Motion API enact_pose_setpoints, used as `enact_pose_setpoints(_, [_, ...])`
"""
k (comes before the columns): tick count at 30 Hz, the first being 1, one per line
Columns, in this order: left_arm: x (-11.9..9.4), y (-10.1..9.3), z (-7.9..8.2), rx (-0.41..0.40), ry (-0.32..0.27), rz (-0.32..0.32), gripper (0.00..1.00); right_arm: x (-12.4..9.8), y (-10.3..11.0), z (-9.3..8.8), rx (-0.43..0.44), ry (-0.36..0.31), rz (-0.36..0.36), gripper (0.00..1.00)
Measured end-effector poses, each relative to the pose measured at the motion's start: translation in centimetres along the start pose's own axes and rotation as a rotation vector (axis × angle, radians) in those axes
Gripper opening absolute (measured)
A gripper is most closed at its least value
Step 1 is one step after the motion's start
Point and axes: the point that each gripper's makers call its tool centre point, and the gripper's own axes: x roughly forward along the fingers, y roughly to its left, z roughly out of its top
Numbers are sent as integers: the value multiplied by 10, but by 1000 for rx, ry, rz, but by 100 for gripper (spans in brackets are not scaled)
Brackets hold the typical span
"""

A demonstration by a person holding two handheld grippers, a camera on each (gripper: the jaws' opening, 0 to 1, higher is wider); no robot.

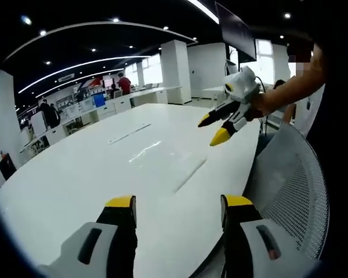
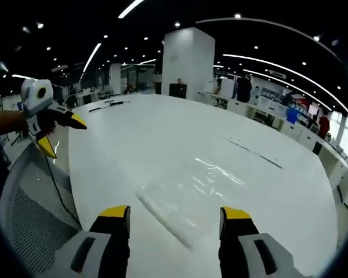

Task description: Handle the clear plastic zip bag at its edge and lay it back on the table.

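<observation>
— White table (image 1: 104, 174) runs long through an open office, ceiling strip lights overhead, desks and a few people far at the back. Where is the bag?

— Flat on the table. In the right gripper view the clear plastic zip bag (image 2: 191, 194) lies just ahead of the jaws, one straight edge nearest them, glare on its wrinkles. In the left gripper view it shows as a faint glossy patch (image 1: 162, 159) mid-table.

— And the right gripper (image 2: 174, 217)?

— Jaws spread wide, nothing between them, above the table short of the bag's near edge. From the left gripper view it (image 1: 216, 128) hangs in the air off the table's side, held in a hand (image 1: 264, 104).

— The left gripper (image 1: 178, 205)?

— Also wide apart and empty, over the near table edge. In the right gripper view it (image 2: 61, 134) sits above a mesh chair back (image 2: 29, 226).
</observation>
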Motion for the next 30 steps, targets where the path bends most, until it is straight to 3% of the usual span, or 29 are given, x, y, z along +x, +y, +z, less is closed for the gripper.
enact_pose_setpoints(4, [-2, 10, -7, -15, -3, 19, 65, -18, 2, -6, 9, -2, -26, 75])
enact_pose_setpoints(12, [-3, 12, -14, -41, 1, 38, 69, -44, -2, -28, 7, 18, -76, 89])
enact_pose_setpoints(18, [-6, 17, -21, -47, -5, 70, 77, -60, -2, -36, 54, -18, -101, 99])
enact_pose_setpoints(23, [-11, 18, -23, -57, -20, 82, 85, -69, -1, -48, 28, 4, -120, 100])
enact_pose_setpoints(30, [-13, 16, -16, -56, -42, 80, 94, -81, 0, -62, 62, 24, -148, 100])
